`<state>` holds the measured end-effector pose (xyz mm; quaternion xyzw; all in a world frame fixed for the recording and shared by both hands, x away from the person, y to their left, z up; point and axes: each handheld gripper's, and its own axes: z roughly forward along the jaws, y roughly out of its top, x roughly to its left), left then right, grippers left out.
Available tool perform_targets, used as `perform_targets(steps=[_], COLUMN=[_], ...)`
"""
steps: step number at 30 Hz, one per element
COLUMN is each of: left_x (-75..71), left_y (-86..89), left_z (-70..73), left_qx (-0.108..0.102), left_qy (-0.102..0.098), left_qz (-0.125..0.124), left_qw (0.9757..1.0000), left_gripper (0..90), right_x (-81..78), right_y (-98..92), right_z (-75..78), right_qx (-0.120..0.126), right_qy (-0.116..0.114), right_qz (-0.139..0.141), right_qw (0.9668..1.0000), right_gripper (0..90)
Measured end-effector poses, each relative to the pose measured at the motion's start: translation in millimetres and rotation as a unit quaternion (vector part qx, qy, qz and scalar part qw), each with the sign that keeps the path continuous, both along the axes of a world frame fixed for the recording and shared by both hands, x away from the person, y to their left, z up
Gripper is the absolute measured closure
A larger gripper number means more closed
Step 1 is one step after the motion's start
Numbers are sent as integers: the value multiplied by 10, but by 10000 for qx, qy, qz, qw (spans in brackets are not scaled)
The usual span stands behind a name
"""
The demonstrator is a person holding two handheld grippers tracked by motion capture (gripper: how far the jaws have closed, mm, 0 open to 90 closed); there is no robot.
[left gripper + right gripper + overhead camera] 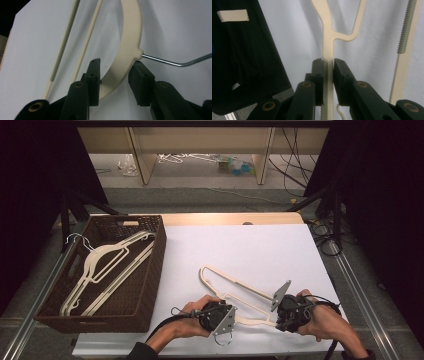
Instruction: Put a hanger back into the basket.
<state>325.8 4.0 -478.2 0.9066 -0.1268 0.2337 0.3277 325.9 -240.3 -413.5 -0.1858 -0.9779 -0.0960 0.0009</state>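
A cream plastic hanger [235, 285] with a metal hook lies on the white table sheet [250, 245], near the front edge. My left gripper [231, 318] holds its curved neck; in the left gripper view the pads of my left gripper [115, 68] press on both sides of the cream band [130, 37], just below the wire hook [170, 62]. My right gripper [274, 319] is shut on the hanger's right shoulder. In the right gripper view my right gripper [328, 63] pinches the thin arm [327, 30] below its fork. The ribbed trouser bar [405, 30] runs alongside.
A dark wicker basket [156, 265] stands at the table's left and holds several cream hangers [107, 257]. Beyond the table are wooden table legs [142, 165] and cables on the floor. A metal rail [360, 290] runs along the right side.
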Motion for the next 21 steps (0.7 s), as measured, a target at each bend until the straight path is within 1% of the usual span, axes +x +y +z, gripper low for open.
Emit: perform_targets(steps=[1, 2, 3, 4, 5, 6, 7, 8, 9, 10, 11, 12, 13, 14, 15, 16, 17, 18, 19, 20, 21], left_x=[-13, -26, -45, -54, -67, -73, -83, -87, -83, -81, -66, -63, -51, -28, -13, 12, 28, 45, 76, 97, 112], left_y=[-13, -21, -32, -45, -56, -67, -79, -83, -91, -98, -111, -102, -106, -112, -115, -122, -125, -123, -130, -130, -121], left_z=[-1, 15, 21, 45, 65, 90, 116, 134, 168, 198, 241, 296, 331, 381, 412, 451, 474, 496, 529, 545, 565], left_qx=[-23, 12, -5, 30, 69, 98, 69, 37, -25, -98, -184, -211, -224, -305, -331, -386, -363, -346, -342, -343, -355], left_qy=[35, -5, -63, -154, -205, -232, -238, -226, -309, -349, -427, -451, -484, -490, -518, -526, -537, -528, -546, -490, -367], left_qz=[-115, -222, -299, -349, -412, -452, -432, -389, -366, -328, -362, -227, -240, -221, -219, -193, -183, -108, -127, -120, 51], left_qw=[9999, 9998, 9995, 9993, 9989, 9987, 9988, 9990, 9988, 9988, 9983, 9985, 9983, 9981, 9979, 9977, 9977, 9979, 9978, 9981, 9987], left_gripper=[647, 664, 682, 701, 716, 727, 737, 747, 754, 764, 776, 786, 797, 804, 813, 820, 830, 837, 843, 846, 848], right_x=[14, 25, 40, 50, 63, 70, 74, 76, 73, 66, 55, 52, 53, 49, 39, 36, 47, 60, 77, 70, 74], right_y=[-17, -41, -70, -99, -129, -153, -174, -194, -204, -214, -220, -225, -234, -238, -239, -239, -241, -251, -268, -290, -301], right_z=[-17, -35, -56, -74, -81, -79, -52, -1, 38, 95, 151, 209, 270, 306, 365, 402, 439, 471, 495, 523, 532], right_qx=[14, 43, 73, 120, 151, 218, 308, 517, 620, 740, 832, 917, 1062, 1116, 1183, 1219, 1500, 1631, 1874, 1963, 2037], right_qy=[23, 69, 165, 144, 194, 163, 103, -31, -128, -208, -323, -502, -676, -793, -973, -1055, -1240, -1309, -1447, -1493, -1593], right_qz=[5, -15, -29, -62, -85, -145, -197, -317, -356, -391, -478, -560, -621, -676, -774, -825, -864, -913, -995, -1119, -1123], right_qw=[10000, 10000, 9998, 9998, 9997, 9995, 9993, 9982, 9974, 9963, 9949, 9929, 9901, 9883, 9852, 9835, 9771, 9736, 9664, 9626, 9594], right_gripper=[791, 789, 788, 782, 784, 761, 700, 636, 612, 581, 536, 499, 486, 475, 438, 420, 411, 397, 382, 382, 379])
